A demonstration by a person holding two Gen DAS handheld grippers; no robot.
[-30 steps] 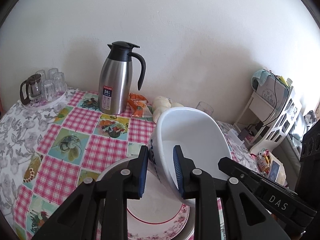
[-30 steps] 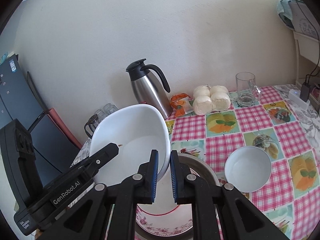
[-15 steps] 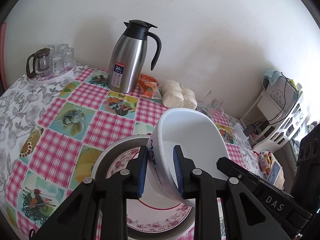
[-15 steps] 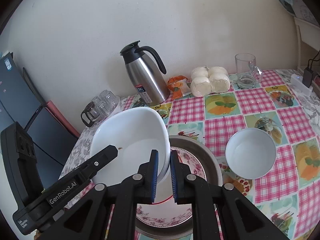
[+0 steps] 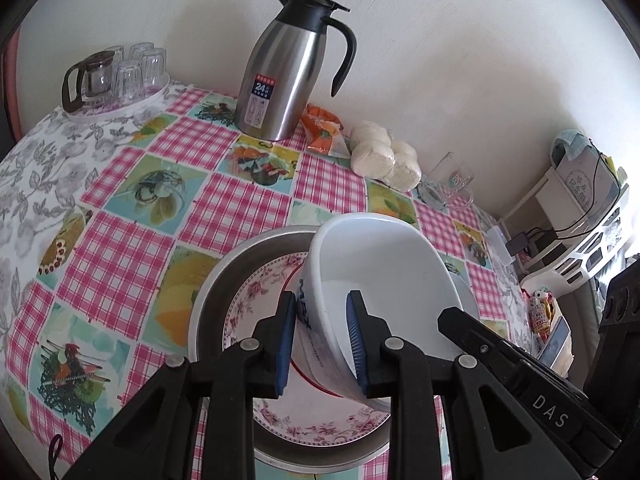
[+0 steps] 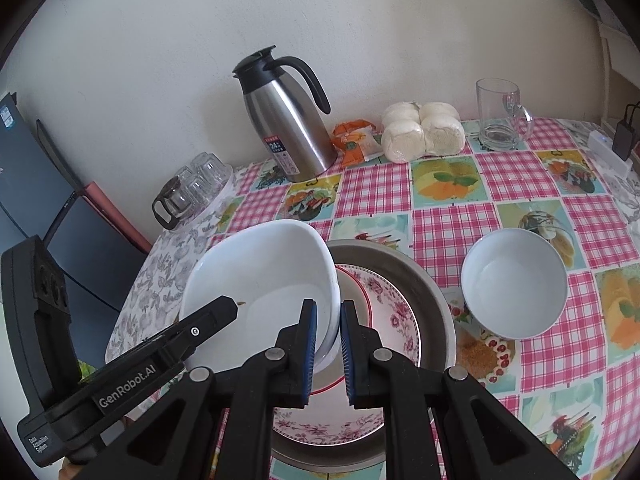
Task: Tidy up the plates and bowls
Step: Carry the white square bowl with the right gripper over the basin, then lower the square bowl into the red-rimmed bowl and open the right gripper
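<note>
A large white bowl (image 5: 380, 264) (image 6: 260, 272) is held between both grippers, low over a floral plate (image 5: 256, 304) (image 6: 392, 312) that lies in a metal basin (image 5: 216, 280) (image 6: 436, 300). My left gripper (image 5: 322, 340) is shut on the bowl's left rim. My right gripper (image 6: 328, 340) is shut on its right rim. The bowl's base looks close to the plate; I cannot tell if it touches. A smaller white bowl (image 6: 514, 282) stands on the tablecloth to the right of the basin.
A steel thermos jug (image 5: 288, 68) (image 6: 288, 120), an orange packet (image 5: 322, 126), wrapped buns (image 5: 386, 156) (image 6: 422, 130) and a glass mug (image 6: 502, 114) stand along the wall. A tray of glasses (image 5: 116, 76) is at the far left corner. A white shelf (image 5: 576, 208) is right of the table.
Both grippers have lowered the large white bowl toward the plate in the basin, and both views have tilted downward. The grips have not changed.
</note>
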